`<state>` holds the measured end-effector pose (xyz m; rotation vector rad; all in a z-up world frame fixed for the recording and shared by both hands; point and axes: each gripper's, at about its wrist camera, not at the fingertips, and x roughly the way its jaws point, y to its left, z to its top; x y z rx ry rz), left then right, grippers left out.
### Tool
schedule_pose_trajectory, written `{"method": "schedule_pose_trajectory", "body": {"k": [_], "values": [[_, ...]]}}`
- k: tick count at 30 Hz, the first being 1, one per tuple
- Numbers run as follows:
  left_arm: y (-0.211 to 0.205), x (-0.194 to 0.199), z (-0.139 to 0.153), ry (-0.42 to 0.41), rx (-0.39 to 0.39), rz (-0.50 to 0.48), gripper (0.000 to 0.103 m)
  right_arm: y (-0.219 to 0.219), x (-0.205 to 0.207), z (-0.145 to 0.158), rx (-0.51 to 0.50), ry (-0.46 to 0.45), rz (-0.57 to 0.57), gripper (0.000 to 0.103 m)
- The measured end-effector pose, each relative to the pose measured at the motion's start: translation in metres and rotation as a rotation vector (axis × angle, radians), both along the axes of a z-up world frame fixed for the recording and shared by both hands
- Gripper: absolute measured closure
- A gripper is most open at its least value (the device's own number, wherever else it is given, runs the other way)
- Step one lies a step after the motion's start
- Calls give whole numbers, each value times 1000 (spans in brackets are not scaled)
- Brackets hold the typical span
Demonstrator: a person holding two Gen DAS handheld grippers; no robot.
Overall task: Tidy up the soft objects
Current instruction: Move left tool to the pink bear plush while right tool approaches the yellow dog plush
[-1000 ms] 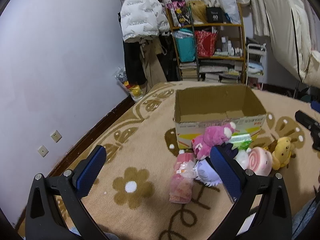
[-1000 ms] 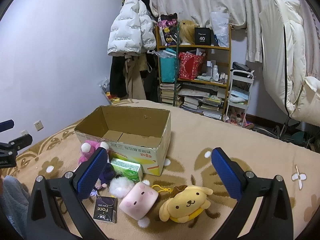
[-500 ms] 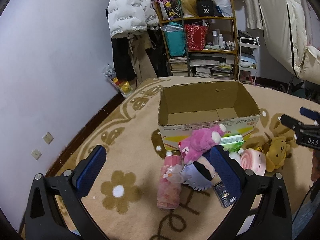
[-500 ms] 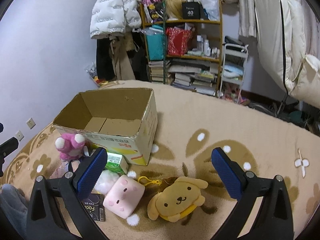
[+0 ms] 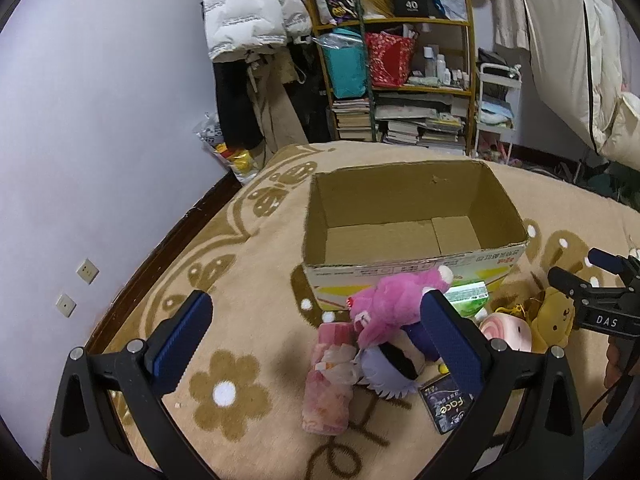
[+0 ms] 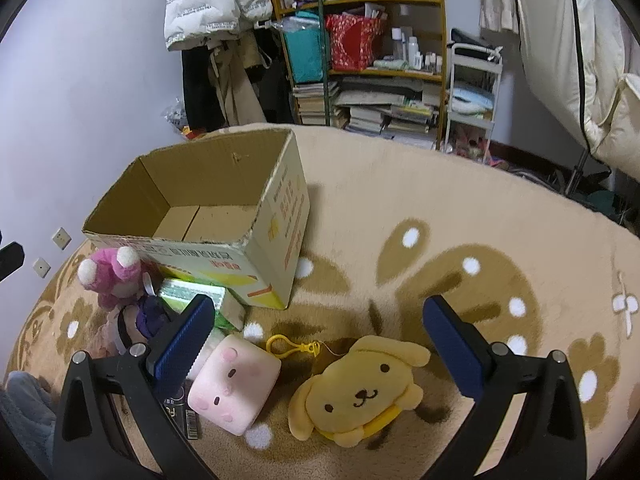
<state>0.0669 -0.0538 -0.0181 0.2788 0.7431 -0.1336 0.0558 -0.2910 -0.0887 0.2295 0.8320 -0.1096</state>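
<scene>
An open, empty cardboard box [image 5: 412, 272] [image 6: 200, 254] stands on the rug. In front of it lie a pink plush [image 5: 384, 304] [image 6: 114, 276], a pink wrapped roll [image 5: 330, 384], a white and purple plush [image 5: 390, 366], a pink cube plush [image 6: 234, 384] and a yellow dog plush [image 6: 360, 388] [image 5: 554, 316]. My left gripper [image 5: 320, 344] is open and empty above the pink roll. My right gripper [image 6: 320, 344] is open and empty above the yellow dog plush and also shows in the left wrist view [image 5: 592, 288].
A green packet [image 6: 192, 294] and a dark "Face" packet [image 5: 446, 404] lie among the toys. A loaded bookshelf [image 5: 400, 64], hanging coats [image 5: 248, 20] and a white cart [image 6: 474, 92] stand behind the rug [image 6: 440, 220]. The wall [image 5: 80, 120] runs along the left.
Both grippers have risen and tilted down toward the toys, so the box interior shows more. The right gripper has come closer to the yellow dog plush. Nothing was picked up.
</scene>
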Motion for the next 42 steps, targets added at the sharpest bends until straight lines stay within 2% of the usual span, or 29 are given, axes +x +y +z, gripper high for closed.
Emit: {"method": "schedule_pose_trajectory", "body": {"k": [16,20,33,42], "values": [[-32,36,-37,112,-54,-71,0,-8,15,-37,60,139,-4,0],[-39,44,-49,150,-40,-88,0,-10,14,-47,81,176,-12,0],[-44,62,-83,251,-33,-62,0,-13,15,-59,50,229,-30,0],[-44,70,-97,280,-6,-31,0,-24,15,-68,56,263,-81,0]]}}
